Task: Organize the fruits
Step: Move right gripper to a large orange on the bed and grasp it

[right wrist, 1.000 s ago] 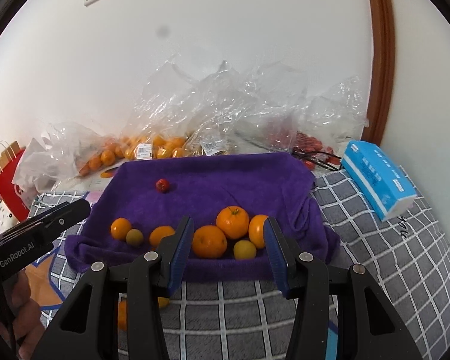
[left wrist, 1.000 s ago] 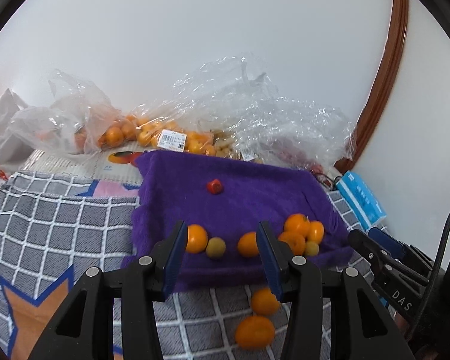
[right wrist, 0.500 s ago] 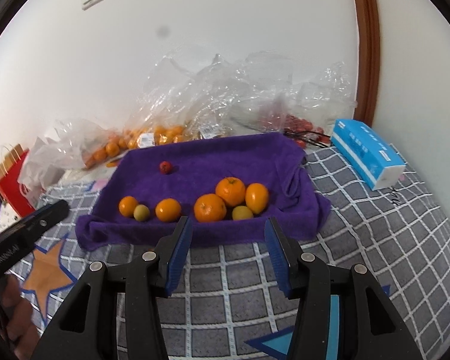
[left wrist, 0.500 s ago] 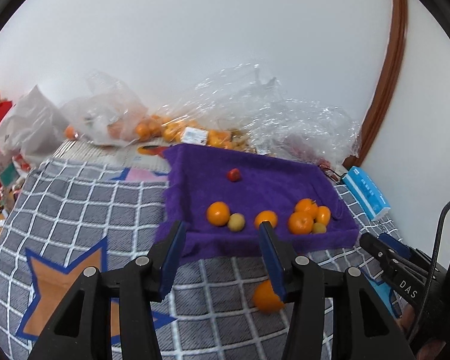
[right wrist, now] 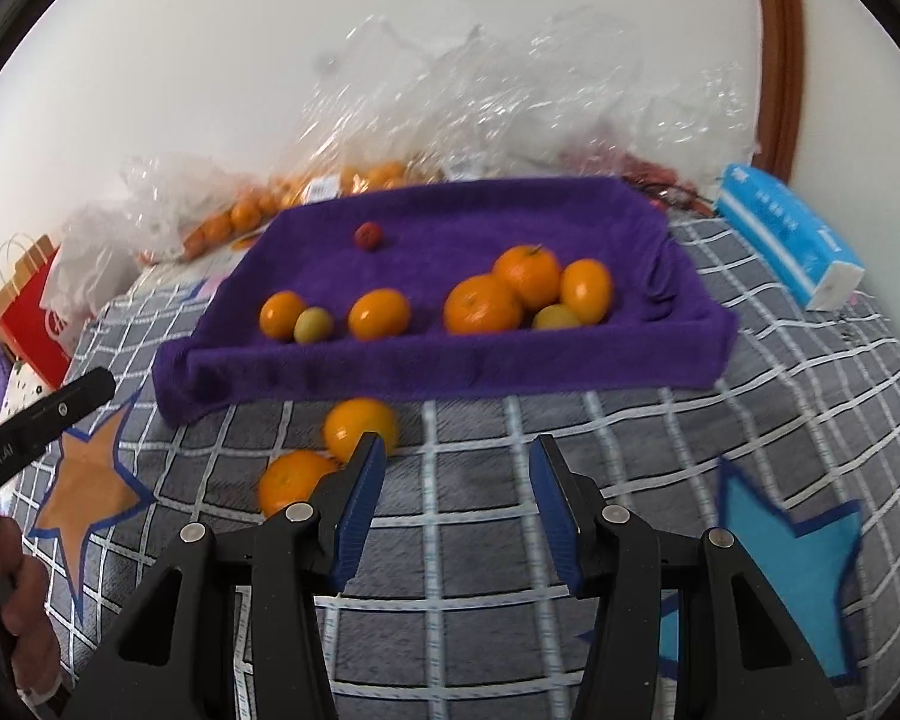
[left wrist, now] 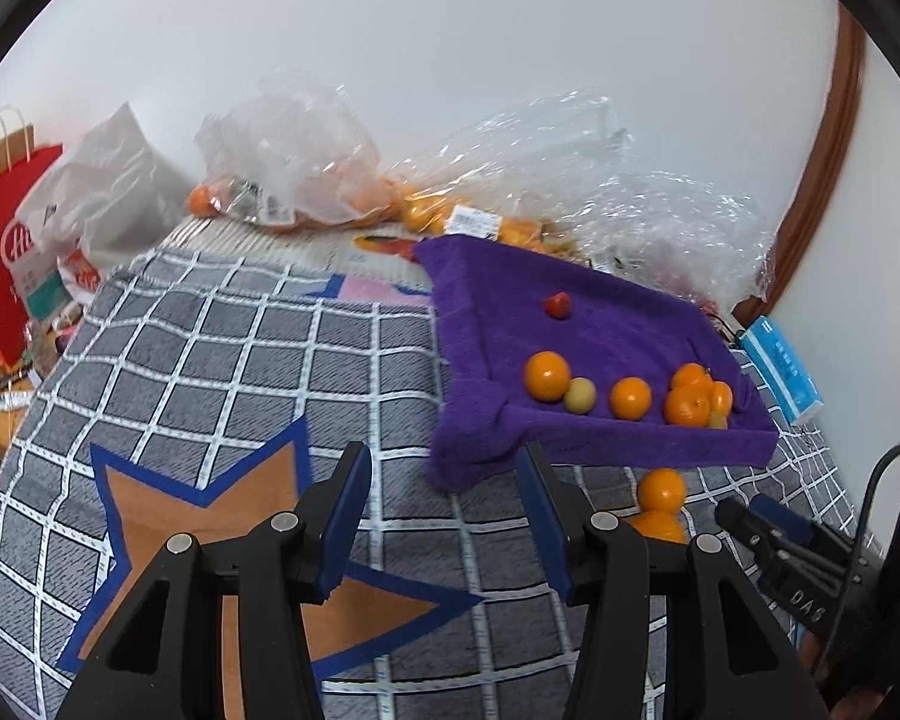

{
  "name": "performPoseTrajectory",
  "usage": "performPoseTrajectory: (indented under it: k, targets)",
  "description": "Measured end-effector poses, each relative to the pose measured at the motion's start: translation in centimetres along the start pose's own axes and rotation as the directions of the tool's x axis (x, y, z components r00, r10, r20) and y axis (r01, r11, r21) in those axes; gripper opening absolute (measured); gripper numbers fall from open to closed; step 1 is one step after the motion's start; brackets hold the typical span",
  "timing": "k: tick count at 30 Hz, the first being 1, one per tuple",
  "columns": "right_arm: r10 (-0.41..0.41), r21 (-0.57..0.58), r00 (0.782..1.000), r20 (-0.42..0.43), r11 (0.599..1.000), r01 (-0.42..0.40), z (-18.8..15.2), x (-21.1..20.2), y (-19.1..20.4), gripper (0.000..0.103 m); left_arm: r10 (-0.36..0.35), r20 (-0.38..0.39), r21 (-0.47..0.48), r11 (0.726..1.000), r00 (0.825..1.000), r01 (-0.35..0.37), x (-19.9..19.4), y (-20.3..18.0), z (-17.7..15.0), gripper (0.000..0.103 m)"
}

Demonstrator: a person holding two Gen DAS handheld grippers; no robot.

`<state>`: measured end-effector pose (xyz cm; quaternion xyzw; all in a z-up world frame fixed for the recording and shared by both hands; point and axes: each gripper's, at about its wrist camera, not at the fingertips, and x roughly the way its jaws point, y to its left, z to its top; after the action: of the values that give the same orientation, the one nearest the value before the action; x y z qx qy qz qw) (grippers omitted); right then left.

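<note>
A purple towel (right wrist: 450, 228) lies on the grey checked cloth and carries several oranges (right wrist: 483, 303), two small yellow-green fruits (right wrist: 313, 324) and a small red fruit (right wrist: 368, 235). It also shows in the left wrist view (left wrist: 618, 330). Two loose oranges (right wrist: 360, 426) (right wrist: 294, 483) lie on the cloth in front of the towel. My right gripper (right wrist: 456, 501) is open and empty, just right of them. My left gripper (left wrist: 444, 519) is open and empty over the cloth, left of the towel's front corner.
Clear plastic bags with more oranges (left wrist: 426, 204) are piled against the wall behind the towel. A blue tissue pack (right wrist: 786, 234) lies at the right. A red paper bag (left wrist: 6, 228) and a white bag stand at the far left edge.
Both grippers have pulled back from the towel and risen. The left one swung left. The two loose oranges now show in the right wrist view.
</note>
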<state>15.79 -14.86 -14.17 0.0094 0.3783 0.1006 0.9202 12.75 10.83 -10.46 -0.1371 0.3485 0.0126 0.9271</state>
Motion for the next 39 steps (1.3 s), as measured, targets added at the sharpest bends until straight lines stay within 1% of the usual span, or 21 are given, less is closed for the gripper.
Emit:
performPoseTrajectory:
  k: [2, 5, 8, 12, 16, 17, 19, 20, 21, 24, 28, 32, 34, 35, 37, 39]
  targets:
    - [0.0, -0.012, 1.0, -0.01, 1.0, 0.0, -0.2, 0.6, 0.6, 0.05, -0.023, -0.013, -0.024, 0.999, 1.0, 0.023, 0.2, 0.8, -0.1, 0.048]
    - [0.002, -0.019, 0.999, -0.039, 1.0, -0.003, -0.2, 1.7, 1.4, 0.05, -0.041, -0.029, -0.036, 0.999, 0.999, 0.04, 0.6, 1.3, -0.2, 0.048]
    - [-0.017, -0.022, 0.999, -0.032, 1.0, 0.016, -0.1, 2.2, 1.7, 0.05, -0.044, -0.033, -0.035, 0.998, 0.998, 0.043, 1.0, 1.6, -0.3, 0.048]
    - [-0.035, -0.028, 0.998, -0.049, 0.999, 0.034, 0.2, 3.1, 1.6, 0.05, -0.065, -0.046, -0.055, 0.997, 0.997, 0.063, 1.6, 2.0, -0.4, 0.048]
    - [-0.029, -0.027, 0.998, -0.049, 0.999, 0.028, 0.3, 3.3, 1.2, 0.05, -0.085, -0.056, -0.073, 0.994, 0.995, 0.081, 1.9, 2.3, -0.5, 0.048]
    - [-0.027, -0.028, 0.998, -0.049, 0.999, 0.025, 0.3, 3.3, 1.0, 0.049, -0.089, -0.062, -0.078, 0.993, 0.994, 0.084, 2.0, 2.4, -0.6, 0.048]
    - [-0.04, -0.032, 0.998, -0.058, 0.999, 0.038, 0.2, 3.4, 0.8, 0.039, -0.1, -0.077, -0.085, 0.992, 0.992, 0.093, 2.3, 2.3, -0.7, 0.048]
    - [-0.044, -0.035, 0.997, -0.068, 0.999, 0.042, 0.1, 3.5, 0.8, 0.028, -0.108, -0.085, -0.085, 0.991, 0.991, 0.1, 2.4, 2.3, -0.8, 0.048]
    - [-0.044, -0.036, 0.996, -0.08, 0.999, 0.041, 0.0, 3.7, 0.7, 0.02, -0.111, -0.09, -0.083, 0.991, 0.99, 0.104, 2.4, 2.2, -0.8, 0.048]
    - [-0.044, -0.024, 0.996, -0.076, 0.999, 0.042, -0.2, 3.7, 0.1, 0.018, -0.112, -0.083, -0.066, 0.992, 0.99, 0.107, 2.2, 1.9, -0.9, 0.048]
    - [-0.057, -0.036, 0.995, -0.077, 0.998, 0.054, -0.1, 3.8, 0.2, 0.019, -0.126, -0.089, -0.065, 0.991, 0.988, 0.121, 2.3, 1.8, -0.9, 0.048]
    - [-0.075, -0.057, 0.994, -0.074, 0.996, 0.071, 0.0, 4.1, 0.6, 0.022, -0.138, -0.092, -0.071, 0.989, 0.986, 0.132, 2.3, 1.9, -0.9, 0.049]
    - [-0.077, -0.062, 0.994, -0.072, 0.995, 0.073, 0.1, 4.3, 0.7, 0.022, -0.143, -0.099, -0.079, 0.988, 0.985, 0.135, 2.4, 2.0, -0.9, 0.049]
    - [-0.077, -0.06, 0.994, -0.071, 0.995, 0.073, 0.2, 4.3, 0.7, 0.022, -0.146, -0.102, -0.081, 0.987, 0.984, 0.138, 2.5, 2.0, -0.9, 0.049]
    - [-0.069, -0.057, 0.995, -0.069, 0.996, 0.065, 0.2, 4.3, 0.7, 0.017, -0.146, -0.101, -0.083, 0.987, 0.984, 0.138, 2.5, 2.0, -1.0, 0.049]
    - [-0.069, -0.047, 0.996, -0.063, 0.997, 0.066, 0.2, 4.1, 0.6, 0.014, -0.141, -0.098, -0.082, 0.988, 0.985, 0.133, 2.5, 2.1, -1.0, 0.049]
